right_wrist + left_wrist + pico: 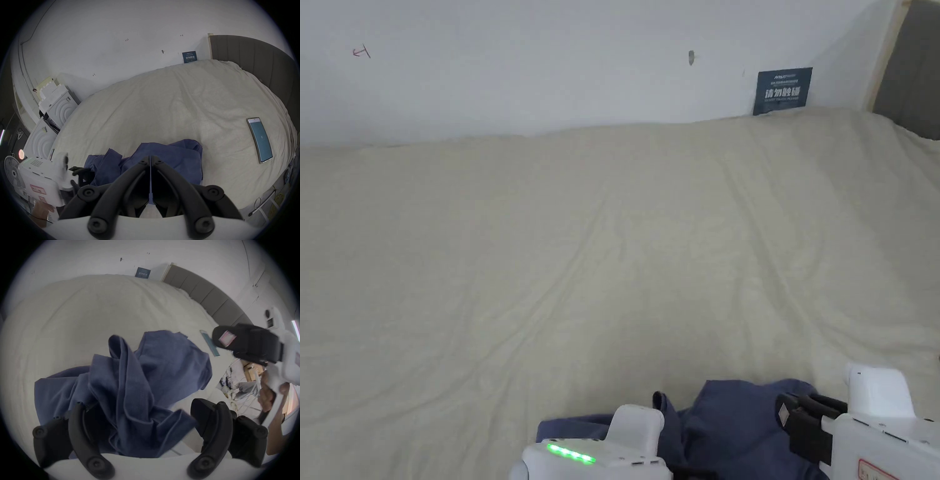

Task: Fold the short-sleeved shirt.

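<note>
shirt [737,425]: near part cut by head view's bottom edge | phone [209,344]: one end hidden behind right gripper [224,342] | sign [189,57] above bed: text too small

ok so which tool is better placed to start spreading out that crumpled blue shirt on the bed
Probably the left tool: its jaws stand open with the bunched blue shirt right between them, ready to close. The right tool is shut above the shirt and would have to open first.
</note>
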{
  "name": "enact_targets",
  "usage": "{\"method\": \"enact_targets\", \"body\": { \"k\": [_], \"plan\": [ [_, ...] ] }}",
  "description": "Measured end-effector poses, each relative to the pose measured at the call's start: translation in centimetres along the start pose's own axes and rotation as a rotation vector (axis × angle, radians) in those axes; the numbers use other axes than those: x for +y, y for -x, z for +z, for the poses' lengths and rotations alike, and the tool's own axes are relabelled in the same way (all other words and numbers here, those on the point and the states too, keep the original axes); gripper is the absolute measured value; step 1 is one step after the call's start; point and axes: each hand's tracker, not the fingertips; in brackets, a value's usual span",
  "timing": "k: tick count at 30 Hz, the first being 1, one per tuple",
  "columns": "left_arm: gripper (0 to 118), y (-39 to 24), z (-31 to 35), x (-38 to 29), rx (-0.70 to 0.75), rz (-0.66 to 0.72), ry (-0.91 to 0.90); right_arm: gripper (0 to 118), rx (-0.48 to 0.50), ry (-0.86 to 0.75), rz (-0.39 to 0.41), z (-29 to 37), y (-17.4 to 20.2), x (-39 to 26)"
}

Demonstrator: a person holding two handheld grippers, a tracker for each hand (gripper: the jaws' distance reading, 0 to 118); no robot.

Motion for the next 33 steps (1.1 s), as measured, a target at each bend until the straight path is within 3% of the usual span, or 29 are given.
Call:
{"method": "enact_targets", "body": {
  "k": [5,7,8,9,10,12,15,17,25,29,33],
  "plan": [
    [103,-0.3,4.3,1.2,0.080,-0.059,-0.110,5,-0.001,0.008,0.009,-0.1,0.2,-0.3],
    [84,0.1,6.7,1.6,0.078,-0.051,-0.168,5,0.003,0.004,0.003,0.1,0.3,-0.4],
    [69,0.7,8.1,1.5,0.068,-0.044,-0.203,5,0.005,0.001,0.003,0.2,0.3,-0.3],
    [46,1.2,9.5,1.5,0.089,-0.029,-0.234,5,0.005,-0.002,0.005,0.4,0.4,-0.3],
    [35,1.9,10.5,1.5,0.133,0.001,-0.279,5,0.006,-0.005,0.006,0.4,0.4,-0.3],
    [30,3.1,11.8,1.1,0.222,0.032,-0.340,5,0.004,-0.008,0.005,0.4,0.3,-0.2],
    [5,4.8,12.1,0.4,0.322,0.009,-0.302,5,0.006,-0.016,0.003,0.5,0.4,-0.1],
    [0,5.6,11.8,-0.3,0.301,0.032,-0.277,5,0.009,-0.024,0.001,0.7,0.4,-0.1],
    [0,4.9,5.3,-2.8,0.243,0.047,-0.259,5,0.014,-0.019,-0.005,0.5,0.3,-0.3],
    [0,3.8,3.0,-3.2,0.127,0.063,-0.225,5,0.015,-0.015,-0.008,0.4,0.0,-0.3],
    [0,4.2,1.4,-3.2,0.168,0.067,-0.176,5,0.018,-0.016,-0.015,0.3,-0.2,-0.2]
  ]
}}
